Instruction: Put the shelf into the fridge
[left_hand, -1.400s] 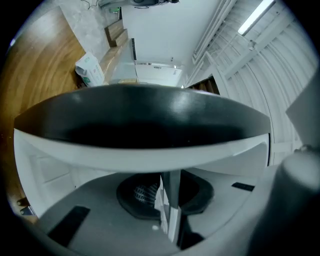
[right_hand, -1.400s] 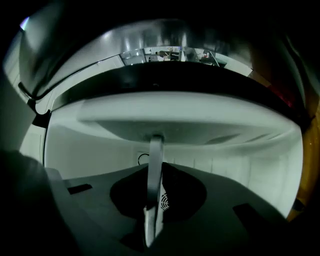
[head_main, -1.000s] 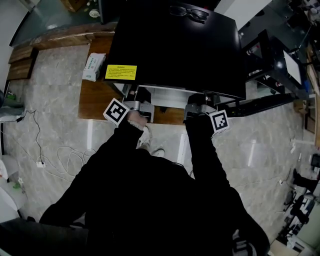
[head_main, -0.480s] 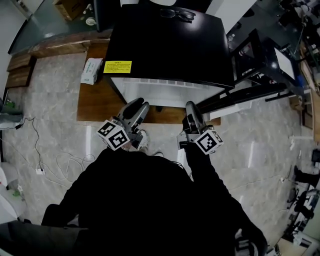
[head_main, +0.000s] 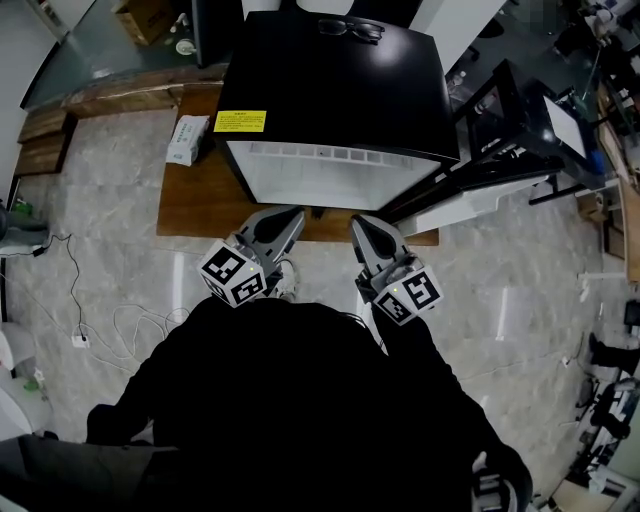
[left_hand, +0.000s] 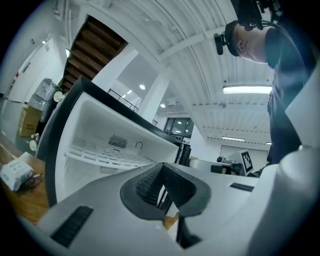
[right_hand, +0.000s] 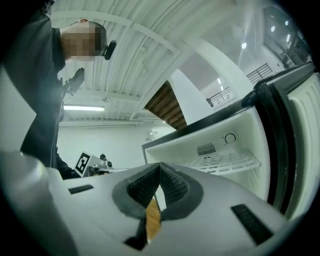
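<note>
The black fridge stands open on a low wooden platform, its white inside facing me. The white wire shelf lies level inside it, also seen as the shelf in the right gripper view and as a slotted white strip from above. My left gripper and right gripper hover side by side just in front of the opening, apart from the fridge. Both have just been closing; their pads now meet with nothing between them, at the left gripper and the right gripper.
The fridge door swings open to the right. A pair of glasses lies on the fridge top and a tissue pack on the platform's left. A white cable trails over the marble floor. Desks and equipment crowd the right side.
Both grippers have drawn back from the fridge opening toward the person and rolled over. Their jaws have shut. The fridge's white inside now shows from above.
</note>
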